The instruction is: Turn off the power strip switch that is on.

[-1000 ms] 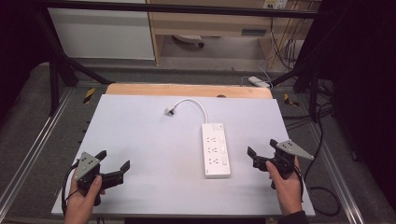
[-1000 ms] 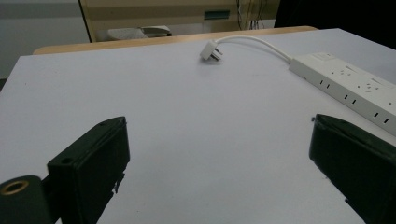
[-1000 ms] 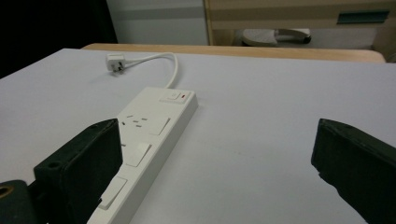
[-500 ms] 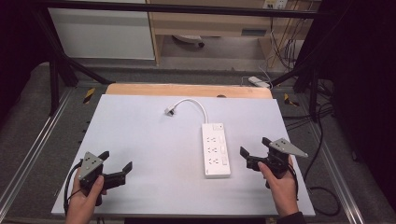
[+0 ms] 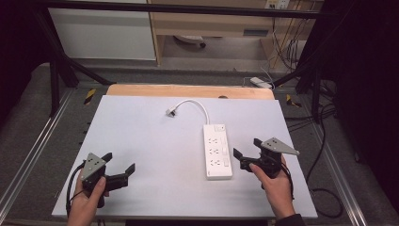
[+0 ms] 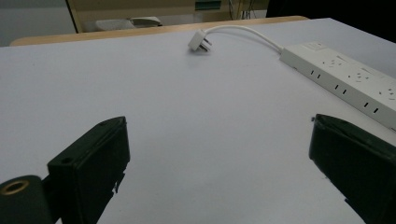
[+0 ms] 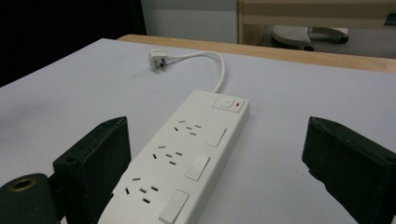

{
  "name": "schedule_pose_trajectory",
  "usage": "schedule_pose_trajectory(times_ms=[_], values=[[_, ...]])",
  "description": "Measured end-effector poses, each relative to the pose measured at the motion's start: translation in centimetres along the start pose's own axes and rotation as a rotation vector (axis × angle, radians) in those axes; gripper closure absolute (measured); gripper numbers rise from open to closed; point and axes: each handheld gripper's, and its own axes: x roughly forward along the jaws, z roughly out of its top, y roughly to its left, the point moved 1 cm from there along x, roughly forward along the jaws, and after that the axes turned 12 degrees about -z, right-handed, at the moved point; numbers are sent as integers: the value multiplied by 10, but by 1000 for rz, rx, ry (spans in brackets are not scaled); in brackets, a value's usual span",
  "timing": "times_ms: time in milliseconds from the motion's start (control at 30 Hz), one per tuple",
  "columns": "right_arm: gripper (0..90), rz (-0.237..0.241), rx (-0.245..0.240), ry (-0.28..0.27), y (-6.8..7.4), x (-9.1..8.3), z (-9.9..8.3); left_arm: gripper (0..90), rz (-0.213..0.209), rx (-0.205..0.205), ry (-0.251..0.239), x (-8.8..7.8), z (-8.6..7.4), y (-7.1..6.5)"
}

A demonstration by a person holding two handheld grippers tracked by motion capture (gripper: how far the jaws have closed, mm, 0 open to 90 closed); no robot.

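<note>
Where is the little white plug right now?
In the high view, the plug lies on the table toward its far edge, left of the power strip, joined to it by a curved white cord. Neither gripper touches it.

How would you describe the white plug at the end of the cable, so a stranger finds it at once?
Start at the pale table top and find the white power strip on its right half. Follow its short white cable, which curves toward the far wooden edge. The plug lies at its free end, small, apart from everything else.
</note>
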Motion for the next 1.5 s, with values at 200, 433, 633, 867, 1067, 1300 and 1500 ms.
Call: schedule_pose_trajectory(times_ms=[200, 433, 633, 867, 1067, 1300, 1500], values=[[175, 31, -14, 22, 10, 8, -1, 50, -1, -1, 5, 1, 0, 0], [417, 74, -50, 46, 25, 17, -5, 50, -4, 0, 6, 1, -1, 0], [693, 102, -80, 61, 31, 22, -12, 51, -3, -10, 5, 2, 0, 2], [861, 129, -70, 79, 28, 23, -18, 55, 31, -60, -18, 2, -1, 9], [900, 123, -54, 114, 18, 24, -24, 59, 39, -66, -23, 1, -1, 9], [900, 137, -49, 149, 18, 23, -27, 58, 45, -74, -29, 1, -1, 8], [900, 153, -74, 194, 23, 22, -33, 61, 42, -79, -14, 2, -3, 8]])
